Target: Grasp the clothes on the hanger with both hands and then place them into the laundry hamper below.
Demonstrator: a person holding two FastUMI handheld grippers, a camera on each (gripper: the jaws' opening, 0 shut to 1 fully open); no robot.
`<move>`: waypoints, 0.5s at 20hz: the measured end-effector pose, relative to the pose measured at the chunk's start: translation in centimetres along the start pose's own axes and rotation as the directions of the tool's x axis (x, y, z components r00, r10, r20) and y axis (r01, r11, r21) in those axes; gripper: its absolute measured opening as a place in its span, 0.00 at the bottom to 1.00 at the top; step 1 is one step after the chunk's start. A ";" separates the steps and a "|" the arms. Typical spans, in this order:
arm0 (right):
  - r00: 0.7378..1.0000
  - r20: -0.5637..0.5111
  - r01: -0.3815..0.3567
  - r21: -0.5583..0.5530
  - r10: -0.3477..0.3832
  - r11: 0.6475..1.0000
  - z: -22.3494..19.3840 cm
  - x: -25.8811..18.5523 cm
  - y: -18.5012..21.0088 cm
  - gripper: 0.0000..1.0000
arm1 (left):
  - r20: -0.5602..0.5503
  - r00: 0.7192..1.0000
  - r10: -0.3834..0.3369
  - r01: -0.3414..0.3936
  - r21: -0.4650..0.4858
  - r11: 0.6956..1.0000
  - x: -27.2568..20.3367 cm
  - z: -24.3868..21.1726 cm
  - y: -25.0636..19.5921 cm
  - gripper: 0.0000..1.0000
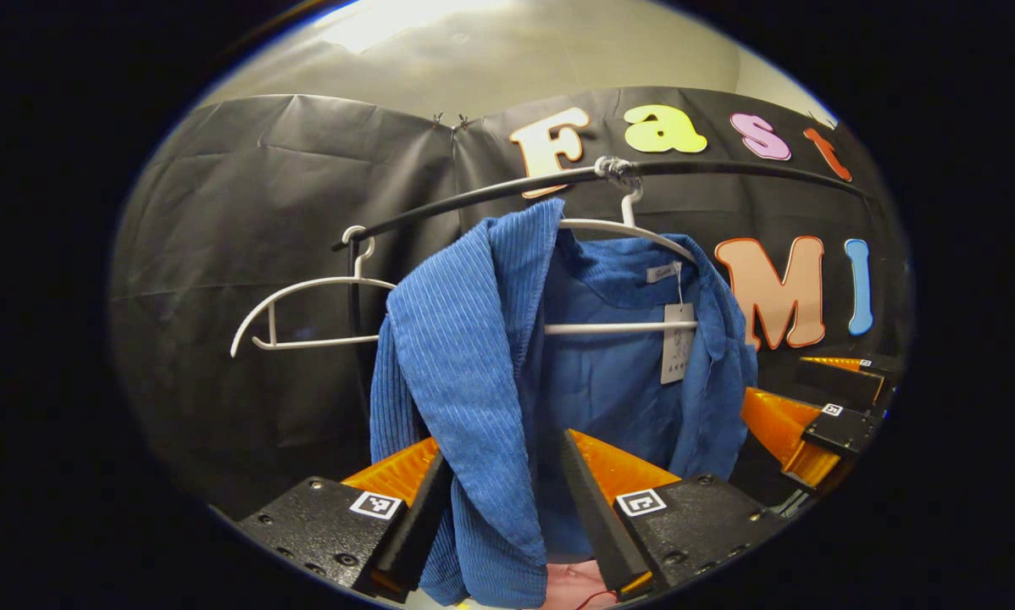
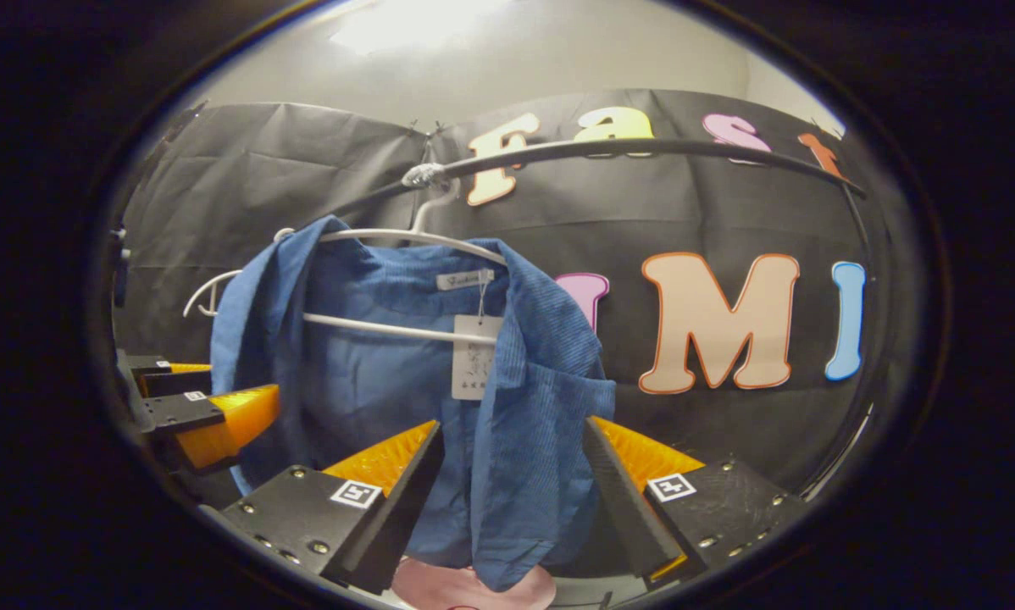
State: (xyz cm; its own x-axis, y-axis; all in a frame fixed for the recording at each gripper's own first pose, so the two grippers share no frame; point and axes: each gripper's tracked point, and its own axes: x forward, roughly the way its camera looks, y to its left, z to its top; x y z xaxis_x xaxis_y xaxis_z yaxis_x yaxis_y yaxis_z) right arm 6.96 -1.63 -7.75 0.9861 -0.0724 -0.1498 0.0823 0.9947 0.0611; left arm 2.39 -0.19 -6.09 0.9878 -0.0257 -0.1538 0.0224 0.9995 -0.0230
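Left gripper view: left gripper point(image 1: 503, 500) is spread wide w/ the blue shirt point(image 1: 474, 364)'s front panel hung between its fingers, not pinched. Right gripper point(image 2: 512, 496) is likewise spread around the other panel. Shirt is carried on a white hanger point(image 1: 635, 230) at the rail point(image 1: 728, 168)'s middle; an empty hanger point(image 1: 304, 292) is hung beside it.
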 end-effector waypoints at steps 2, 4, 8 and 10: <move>1.000 -0.019 0.006 0.009 -0.006 1.000 -1.3 1.6 -0.1 0.99 | -0.009 1.000 -0.010 0.010 0.009 1.000 0.6 -0.5 0.0 0.65; 0.999 -0.039 0.014 0.005 -0.013 1.000 -2.7 3.1 -0.2 0.98 | -0.013 1.000 -0.016 0.016 0.024 1.000 1.3 -0.7 0.1 0.55; 0.997 -0.070 0.037 -0.006 -0.038 0.999 -5.0 5.3 -0.4 0.99 | -0.036 0.999 0.014 -0.012 0.051 0.999 2.1 -1.2 1.2 0.16; 0.995 -0.075 0.061 -0.005 -0.061 0.998 -5.7 6.1 -0.9 0.98 | -0.047 0.999 0.016 -0.013 0.055 0.998 2.4 -1.3 1.3 0.05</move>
State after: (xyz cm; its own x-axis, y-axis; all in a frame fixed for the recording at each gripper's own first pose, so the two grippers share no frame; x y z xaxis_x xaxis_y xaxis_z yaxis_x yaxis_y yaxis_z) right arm 12.04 -2.55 -14.37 0.9656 -0.1275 -0.2265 0.1416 0.9888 0.0472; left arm 4.59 1.00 -7.74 0.9796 -0.0106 -0.2006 0.0177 0.9993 0.0339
